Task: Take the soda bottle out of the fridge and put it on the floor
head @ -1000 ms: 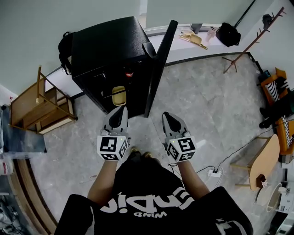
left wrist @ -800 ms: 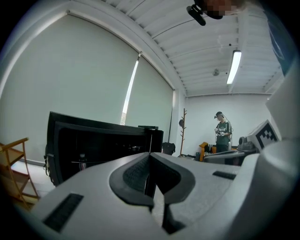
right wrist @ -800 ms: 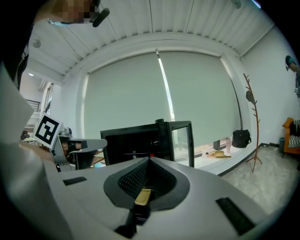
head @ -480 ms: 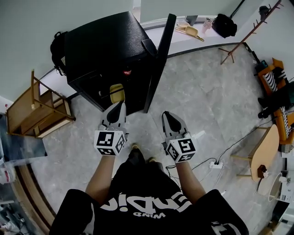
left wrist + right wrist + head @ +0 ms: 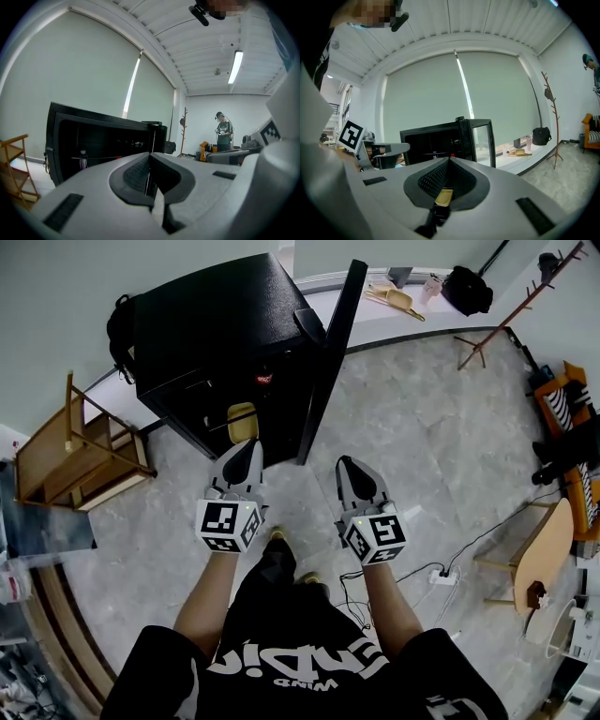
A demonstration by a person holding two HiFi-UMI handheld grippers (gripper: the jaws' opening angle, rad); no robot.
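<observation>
- Head view: steeply down from above onto the fridge [image 5: 216, 324] and floor [image 5: 422, 427].
- Gripper views: low, nearly level along own jaws, facing the same fridge.

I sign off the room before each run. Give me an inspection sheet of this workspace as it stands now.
Surface: grey marbled floor.
Job's things: black fridge with its door open; a bottle stands upright on a shelf inside.
Clutter: wooden rack, backpack, coat stand, round table.
Grippers: left tongs and right tongs are both shut with nothing held, and both point at the fridge.
Cables: power strip with a cord trailing across the floor on the person's right.
Surroundings: another person stands at the far end of the room; blinds are drawn behind the fridge.
</observation>
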